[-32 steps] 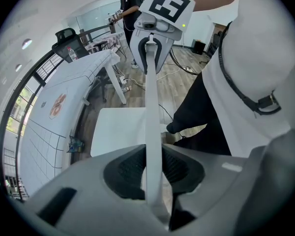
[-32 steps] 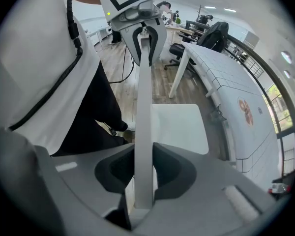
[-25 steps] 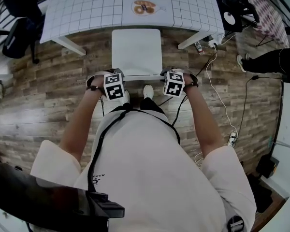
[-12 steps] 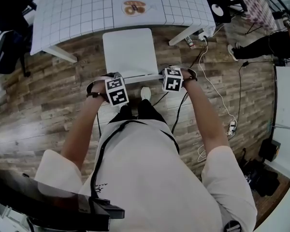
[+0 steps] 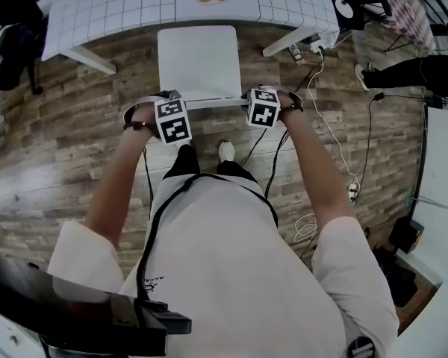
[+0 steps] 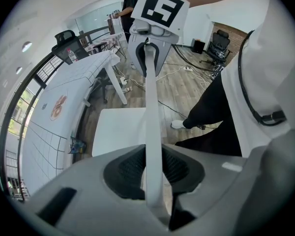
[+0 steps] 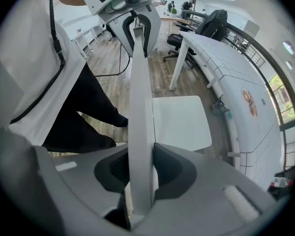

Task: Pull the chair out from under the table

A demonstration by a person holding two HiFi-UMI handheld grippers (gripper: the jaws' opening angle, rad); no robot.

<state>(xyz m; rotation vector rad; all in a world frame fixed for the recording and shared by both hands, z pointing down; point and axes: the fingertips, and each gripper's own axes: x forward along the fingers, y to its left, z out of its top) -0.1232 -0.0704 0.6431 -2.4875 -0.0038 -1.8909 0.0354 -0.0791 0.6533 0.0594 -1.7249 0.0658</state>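
The white chair stands with its seat [image 5: 198, 58] just in front of the grid-patterned table [image 5: 119, 10]. Its backrest's thin top edge [image 5: 213, 103] runs across in front of me. My left gripper [image 5: 170, 103] is shut on that edge's left end, my right gripper [image 5: 257, 95] on its right end. In the left gripper view the backrest [image 6: 152, 107] passes between the pads of the left gripper [image 6: 152, 173], with the other gripper [image 6: 152, 38] clamped at the far end. The right gripper view mirrors this: backrest [image 7: 139, 107] pinched in the right gripper [image 7: 137, 173].
My shoe [image 5: 225, 151] is on the wooden floor behind the chair. Cables and a power strip [image 5: 351, 192] trail at the right. A black office chair [image 5: 7, 43] stands at upper left. Another person's legs [image 5: 411, 73] reach in at the right. A table leg [image 5: 284, 43] slants beside the seat.
The head view has shifted, so chair and table sit higher in the picture. Both grippers keep their hold on the backrest, and the chair keeps its place by the table's edge.
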